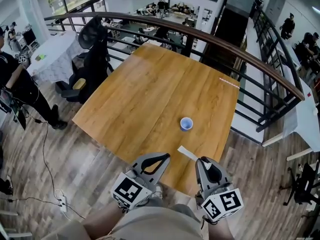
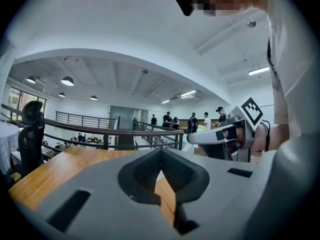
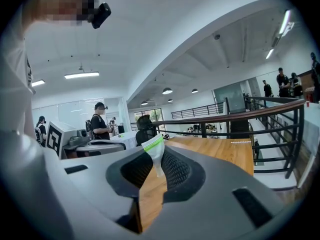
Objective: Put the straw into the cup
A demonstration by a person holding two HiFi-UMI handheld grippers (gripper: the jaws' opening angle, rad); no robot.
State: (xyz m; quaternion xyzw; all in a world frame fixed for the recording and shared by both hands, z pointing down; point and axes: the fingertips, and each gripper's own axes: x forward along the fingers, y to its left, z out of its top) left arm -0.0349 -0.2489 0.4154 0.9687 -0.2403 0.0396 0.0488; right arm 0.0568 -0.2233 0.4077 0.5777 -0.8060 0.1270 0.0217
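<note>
A small blue cup (image 1: 186, 124) stands upright on the wooden table (image 1: 150, 89), near its front right part. My right gripper (image 1: 204, 162) is shut on a white paper-wrapped straw (image 1: 187, 154) whose free end juts left and forward over the table's near edge, short of the cup. In the right gripper view the straw (image 3: 154, 151), with a green band at its top, stands up between the jaws of the right gripper (image 3: 156, 159). My left gripper (image 1: 166, 157) hovers beside it at the table's near edge, jaws together with nothing in them; its tips (image 2: 161, 152) meet in the left gripper view.
A thin pale strip (image 1: 229, 82) lies near the table's far right edge. A curved railing (image 1: 225, 46) runs behind the table. A black office chair (image 1: 90, 59) stands at the table's left, and a person (image 1: 15, 84) stands further left beside a white table (image 1: 55, 54).
</note>
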